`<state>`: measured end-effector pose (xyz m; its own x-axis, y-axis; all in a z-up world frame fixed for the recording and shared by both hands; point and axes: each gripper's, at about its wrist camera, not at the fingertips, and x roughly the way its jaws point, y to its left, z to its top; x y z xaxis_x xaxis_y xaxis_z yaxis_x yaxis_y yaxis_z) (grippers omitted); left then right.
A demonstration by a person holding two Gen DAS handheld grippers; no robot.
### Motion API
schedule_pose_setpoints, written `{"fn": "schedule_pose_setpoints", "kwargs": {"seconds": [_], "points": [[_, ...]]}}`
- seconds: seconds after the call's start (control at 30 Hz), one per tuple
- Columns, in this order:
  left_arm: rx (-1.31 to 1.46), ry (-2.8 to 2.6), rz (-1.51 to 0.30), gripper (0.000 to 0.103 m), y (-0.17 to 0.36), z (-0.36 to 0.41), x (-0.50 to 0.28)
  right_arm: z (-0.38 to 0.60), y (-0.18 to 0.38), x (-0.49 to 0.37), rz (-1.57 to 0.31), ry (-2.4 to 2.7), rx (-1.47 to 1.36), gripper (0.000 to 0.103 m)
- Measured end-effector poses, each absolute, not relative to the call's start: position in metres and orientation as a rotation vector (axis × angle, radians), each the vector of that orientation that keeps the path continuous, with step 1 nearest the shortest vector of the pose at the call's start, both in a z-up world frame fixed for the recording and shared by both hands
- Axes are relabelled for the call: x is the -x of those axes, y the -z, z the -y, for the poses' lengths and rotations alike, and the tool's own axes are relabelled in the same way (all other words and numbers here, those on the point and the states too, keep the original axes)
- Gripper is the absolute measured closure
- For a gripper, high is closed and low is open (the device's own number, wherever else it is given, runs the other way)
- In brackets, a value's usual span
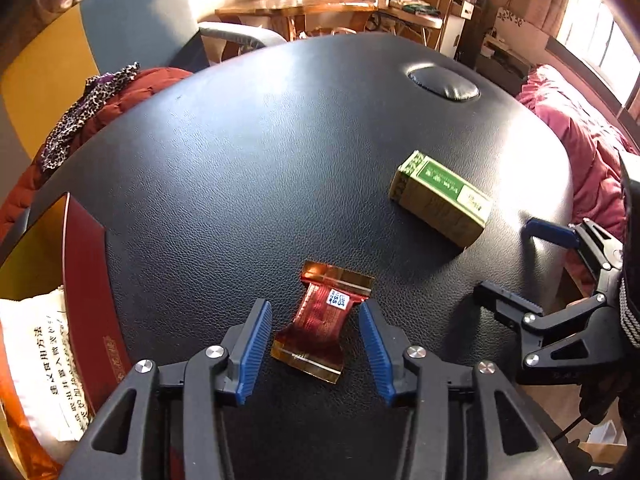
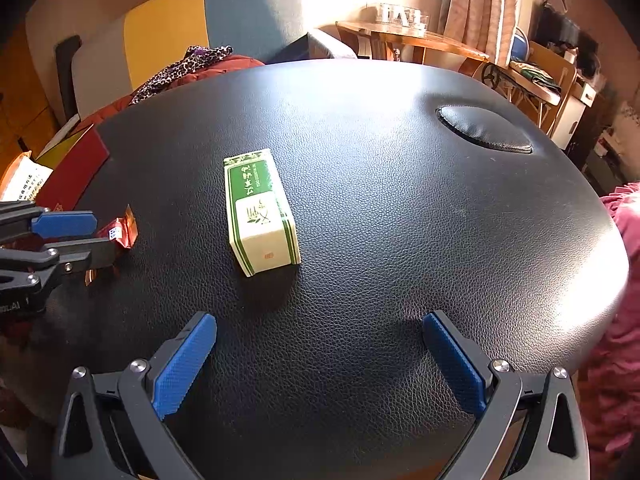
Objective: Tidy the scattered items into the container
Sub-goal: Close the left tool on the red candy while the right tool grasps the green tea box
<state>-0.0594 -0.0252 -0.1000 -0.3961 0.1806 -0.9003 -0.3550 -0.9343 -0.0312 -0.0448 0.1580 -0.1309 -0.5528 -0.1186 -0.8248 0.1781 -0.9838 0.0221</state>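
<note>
Lying between the open left tool's (image 1: 316,350) fingers, untouched: the flex ribbon (image 1: 320,324).

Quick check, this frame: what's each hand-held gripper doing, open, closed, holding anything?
Left hand-held gripper: open, straddling the red-orange flex cable, not clamped on it.
Right hand-held gripper: open, empty, short of the green box.

Left claw (image 1: 316,320) and right claw (image 2: 320,334): black angular frames; blue ribbed pads (image 1: 256,348); silver round screws.

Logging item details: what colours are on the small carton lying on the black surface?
The carton is green and cream-white with green stripes, clearest in the right wrist view.
</note>
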Motion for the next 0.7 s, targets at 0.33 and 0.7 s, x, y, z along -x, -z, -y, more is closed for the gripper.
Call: {"fn": "schedule_pose_setpoints", "kwargs": {"seconds": [0.33,0.7], "points": [[1.521,-2.411,-0.046,0.067,0.106,0.039,0.045,-0.161,0.127,0.044,-0.064,2.624,-1.362,0.0],[1.504,-2.508,0.027,0.058,0.099,0.047,0.032,-0.136,0.1,0.084,-0.075,2.466,-1.268,0.027]]}}
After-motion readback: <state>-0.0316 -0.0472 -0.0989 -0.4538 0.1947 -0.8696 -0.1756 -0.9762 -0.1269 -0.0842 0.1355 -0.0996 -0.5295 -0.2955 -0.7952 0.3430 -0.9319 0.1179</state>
